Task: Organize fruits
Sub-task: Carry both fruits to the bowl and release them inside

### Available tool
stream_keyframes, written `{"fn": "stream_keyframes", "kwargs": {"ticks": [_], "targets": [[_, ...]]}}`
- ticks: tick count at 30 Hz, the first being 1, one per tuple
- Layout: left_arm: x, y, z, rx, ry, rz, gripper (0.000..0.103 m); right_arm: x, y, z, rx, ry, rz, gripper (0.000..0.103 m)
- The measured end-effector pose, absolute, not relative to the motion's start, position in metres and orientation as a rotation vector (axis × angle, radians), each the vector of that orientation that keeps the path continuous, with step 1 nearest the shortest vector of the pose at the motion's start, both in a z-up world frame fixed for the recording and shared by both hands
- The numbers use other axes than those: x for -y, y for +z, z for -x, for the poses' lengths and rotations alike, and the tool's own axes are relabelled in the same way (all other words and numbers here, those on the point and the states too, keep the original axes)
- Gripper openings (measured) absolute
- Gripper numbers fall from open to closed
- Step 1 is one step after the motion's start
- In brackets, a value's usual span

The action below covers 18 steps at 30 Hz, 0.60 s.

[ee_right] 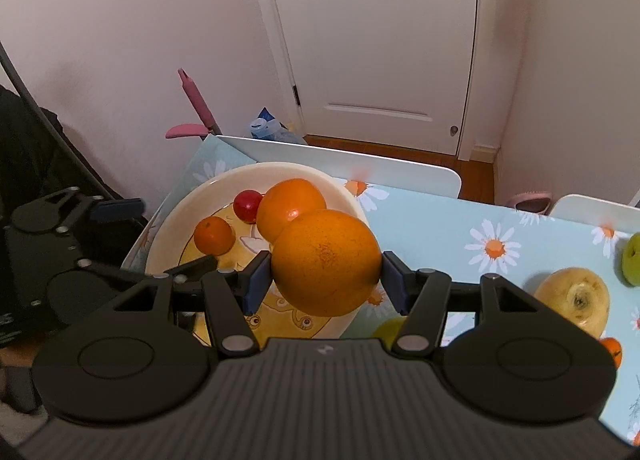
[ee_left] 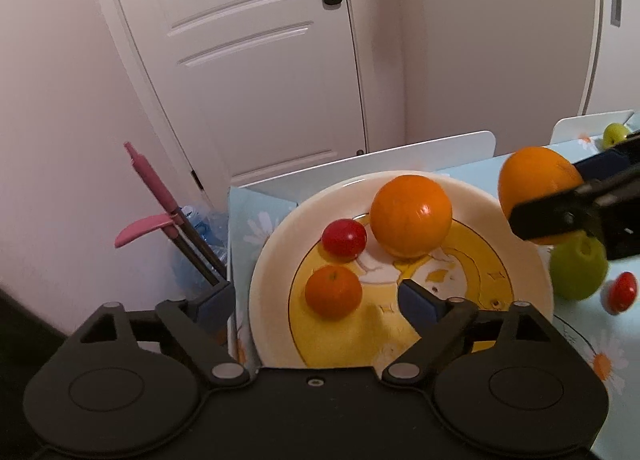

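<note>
Over the plate's (ee_right: 352, 196) near rim, the right gripper (ee_right: 324, 274) grasps a large orange (ee_right: 326, 262). The left gripper (ee_left: 316, 300) hangs released above the plate's three fruits: an orange (ee_left: 411, 215), a tangerine (ee_left: 333, 292), perhaps a tomato (ee_left: 344, 238).

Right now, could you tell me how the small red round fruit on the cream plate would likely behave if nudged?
The small red round fruit looks smooth and glossy, so it may slip under a pad. Being round, it would probably roll across the cream plate, perhaps stopping against the large orange beside it. It looks light, so a gentle nudge should be enough.
</note>
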<state>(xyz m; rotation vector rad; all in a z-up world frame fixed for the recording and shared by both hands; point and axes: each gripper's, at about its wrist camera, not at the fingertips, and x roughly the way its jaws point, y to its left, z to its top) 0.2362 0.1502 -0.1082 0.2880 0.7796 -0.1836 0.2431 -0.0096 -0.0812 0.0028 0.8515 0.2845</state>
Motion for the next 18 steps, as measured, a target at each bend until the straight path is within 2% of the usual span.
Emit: {"fn": "stream_keyframes", "kwargs": {"ticks": [11,18], "targets": [[-0.158,-0.089,-0.199,-0.77,-0.151,-0.218,0.101,-0.007,-0.091,-0.25,-0.871,0.342,0.071,0.074],[-0.16,-0.093,-0.188,-0.787,-0.143,-0.212,0.101,-0.022,-0.11,-0.254,-0.874,0.372,0.136,0.074]]}}
